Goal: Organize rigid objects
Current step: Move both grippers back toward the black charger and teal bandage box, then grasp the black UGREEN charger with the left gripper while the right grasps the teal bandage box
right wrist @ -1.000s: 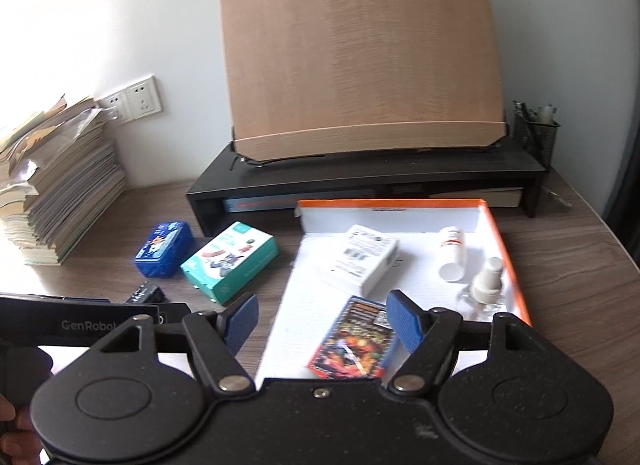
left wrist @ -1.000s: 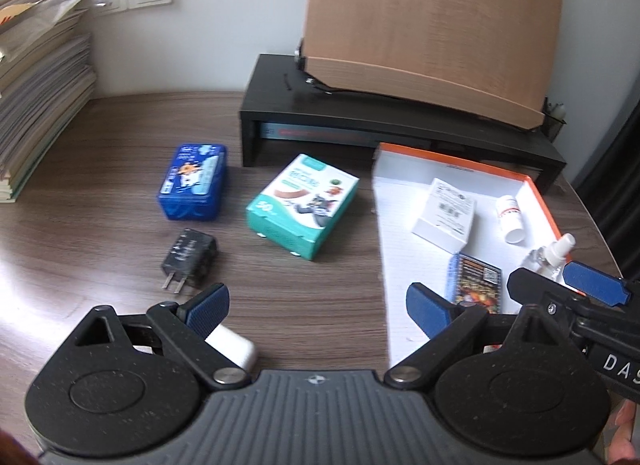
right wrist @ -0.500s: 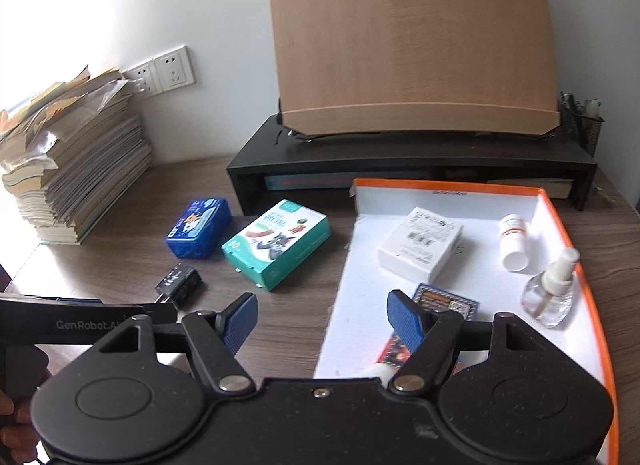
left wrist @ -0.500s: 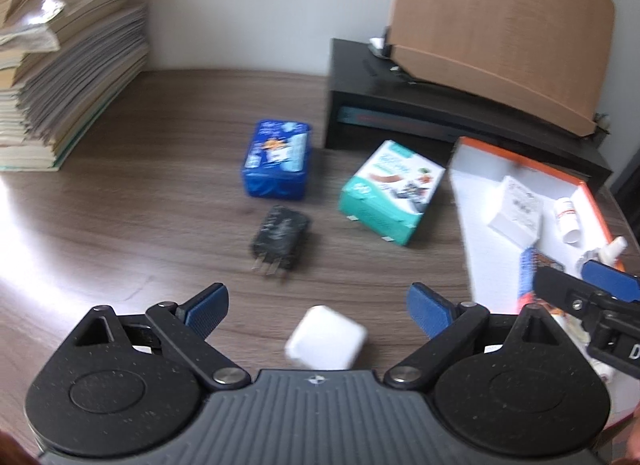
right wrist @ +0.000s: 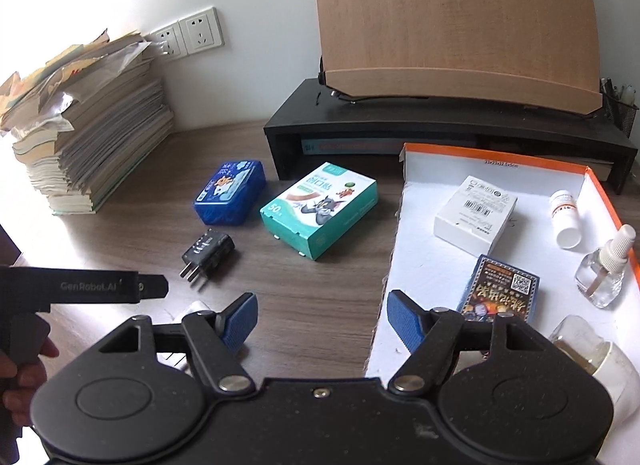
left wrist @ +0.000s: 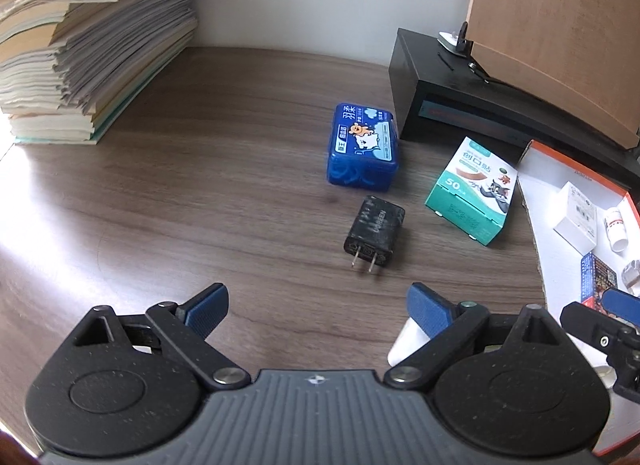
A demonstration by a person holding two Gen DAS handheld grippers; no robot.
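Black two-pronged plug adapter (left wrist: pixel 374 230) is lying on the dark wooden surface (left wrist: pixel 224 185) ahead of the left gripper (left wrist: pixel 316 305), whose spread, empty jaws are best being centred over its sides before closing.

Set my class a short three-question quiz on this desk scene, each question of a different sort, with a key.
1. True or false: the black charger lies inside the orange-rimmed tray.
2. Multiple choice: which box sits nearest the tray's left edge? A) blue box B) teal box C) paper stack
3. Fill in: both the left gripper and the right gripper have their fingers ____ and hold nothing.

Key: 1 false, it lies on the desk; 2 B; 3 open.
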